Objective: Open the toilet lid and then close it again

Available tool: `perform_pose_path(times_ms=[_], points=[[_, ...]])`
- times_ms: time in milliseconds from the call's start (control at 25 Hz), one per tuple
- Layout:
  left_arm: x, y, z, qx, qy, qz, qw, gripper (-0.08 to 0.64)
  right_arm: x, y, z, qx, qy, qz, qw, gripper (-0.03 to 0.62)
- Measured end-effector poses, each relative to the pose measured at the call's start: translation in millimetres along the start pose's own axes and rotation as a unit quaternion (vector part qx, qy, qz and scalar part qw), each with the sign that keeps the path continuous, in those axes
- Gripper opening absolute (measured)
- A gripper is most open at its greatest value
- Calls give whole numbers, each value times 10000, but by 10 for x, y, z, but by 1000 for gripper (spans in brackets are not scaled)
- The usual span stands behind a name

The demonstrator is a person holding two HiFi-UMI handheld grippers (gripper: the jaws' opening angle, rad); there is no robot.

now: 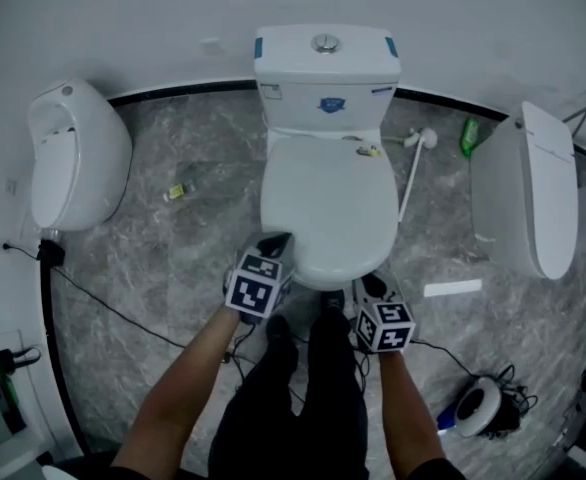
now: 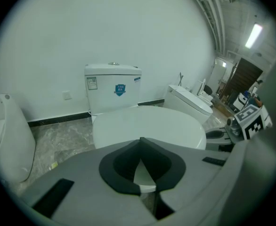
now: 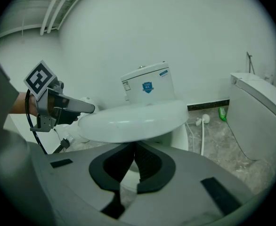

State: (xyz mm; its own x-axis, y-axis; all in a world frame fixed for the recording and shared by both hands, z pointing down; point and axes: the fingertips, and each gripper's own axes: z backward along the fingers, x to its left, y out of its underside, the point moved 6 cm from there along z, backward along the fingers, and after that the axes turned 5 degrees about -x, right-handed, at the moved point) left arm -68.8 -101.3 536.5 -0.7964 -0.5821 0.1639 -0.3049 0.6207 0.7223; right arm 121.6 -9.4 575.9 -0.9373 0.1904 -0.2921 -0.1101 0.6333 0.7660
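lid: the toilet lid is lying flat on the bowl, fully closed, just in front of the tank
left hand-held gripper: the left hand-held gripper is clenched with nothing in it, tip right at the front-left edge of the lid; can't tell if it's actually touching
right hand-held gripper: the right hand-held gripper is clenched and empty too, just off the front-right edge; in its own view the lid's front rim sits a bit above the jaws
done so far: nothing you can point to tbh, the lid is down and nothing is gripped
the catch: a closed lid looks the same at the very start and at the very end, so the pics alone don't settle which one this is
my guess: both tips crowding the front lip reads like setting up for the lift, so I'd say the opening part hasn't begun
left to do (if that's right): pretty much all of it, get a tip under the front lip, swing the lid up toward the tank, then bring it back down flat
around it: urinal off to the left and another toilet on the right, both well apart from the lid
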Motion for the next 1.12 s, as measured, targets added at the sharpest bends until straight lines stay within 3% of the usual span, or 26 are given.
perform_pose_path(times_ms=[400, 600, 1120], points=[[-45, 609, -222, 17, 23, 191, 9998, 8, -148, 692, -76, 353, 210, -9, 9992, 12], [-48, 830, -322, -50, 51, 294, 9995, 8, -207, 956, -176, 386, 128, -73, 9991, 11], [32, 1193, -569, 125, 187, 241, 9995, 8, -288, 1398, -440, 467, 84, -100, 9988, 9]])
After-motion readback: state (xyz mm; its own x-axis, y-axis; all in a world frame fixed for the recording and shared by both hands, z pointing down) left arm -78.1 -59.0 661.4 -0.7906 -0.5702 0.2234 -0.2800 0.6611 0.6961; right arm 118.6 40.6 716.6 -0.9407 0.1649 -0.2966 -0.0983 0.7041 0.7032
